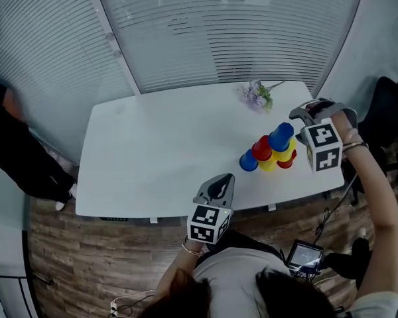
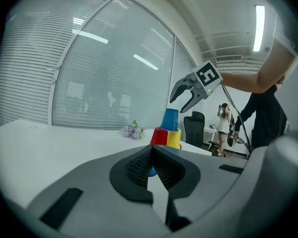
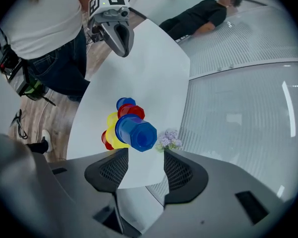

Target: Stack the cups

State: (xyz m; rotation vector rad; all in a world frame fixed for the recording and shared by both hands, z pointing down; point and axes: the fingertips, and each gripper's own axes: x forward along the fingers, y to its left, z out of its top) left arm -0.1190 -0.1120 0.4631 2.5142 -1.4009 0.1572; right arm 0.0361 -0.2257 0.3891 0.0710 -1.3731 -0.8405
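A pyramid of upturned plastic cups stands at the right end of the white table (image 1: pixel 159 151). A blue cup (image 1: pixel 280 136) tops it, over a red cup (image 1: pixel 262 148) and a yellow cup (image 1: pixel 281 155), with more blue, yellow and red cups in the bottom row. My right gripper (image 1: pixel 304 119) hovers just above the top blue cup (image 3: pixel 135 132), open, and nothing is between its pads (image 3: pixel 181 171). My left gripper (image 1: pixel 219 184) hangs at the table's front edge, shut and empty, facing the cup stack (image 2: pixel 170 130).
A small bunch of purple flowers (image 1: pixel 256 95) lies behind the cups near the far edge. A person in dark clothes (image 1: pixel 13 151) stands left of the table. Beyond the right end are an office chair (image 2: pixel 193 125) and another person (image 2: pixel 223 125).
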